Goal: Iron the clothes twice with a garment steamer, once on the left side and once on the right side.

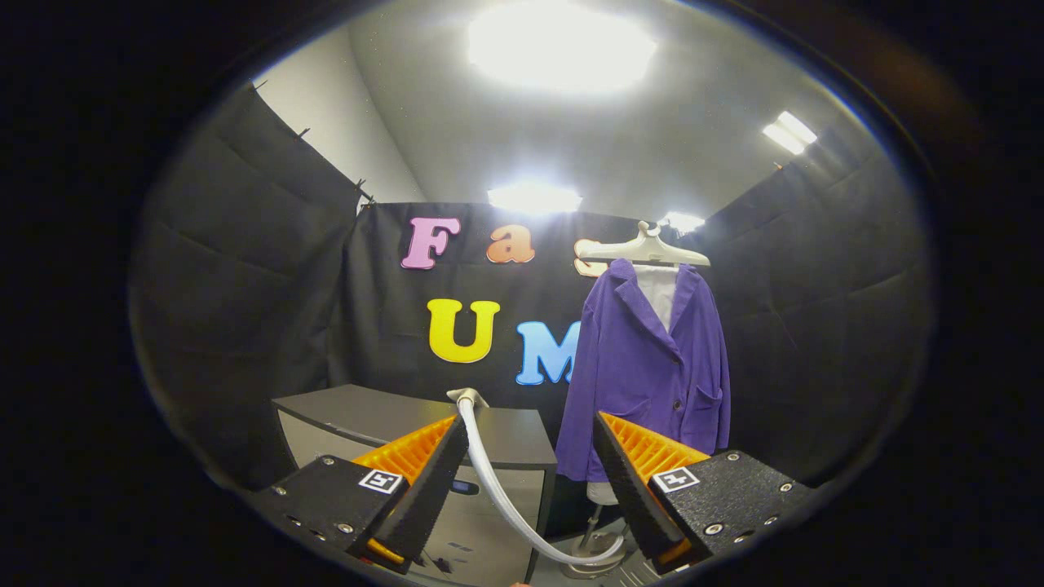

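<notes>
Gripper [530, 456] level, aimed forward, fingers spread wide and gripping nothing. The steamer hose [497, 481] curves between them, rising off the grey table [506, 436]. Purple jacket [648, 367] hangs on its hanger [644, 251] beyond the right finger.

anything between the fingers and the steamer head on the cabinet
Nothing visible blocks it. The open gripper has the steamer head just ahead on the cabinet; its hose runs down between the fingers.
</notes>
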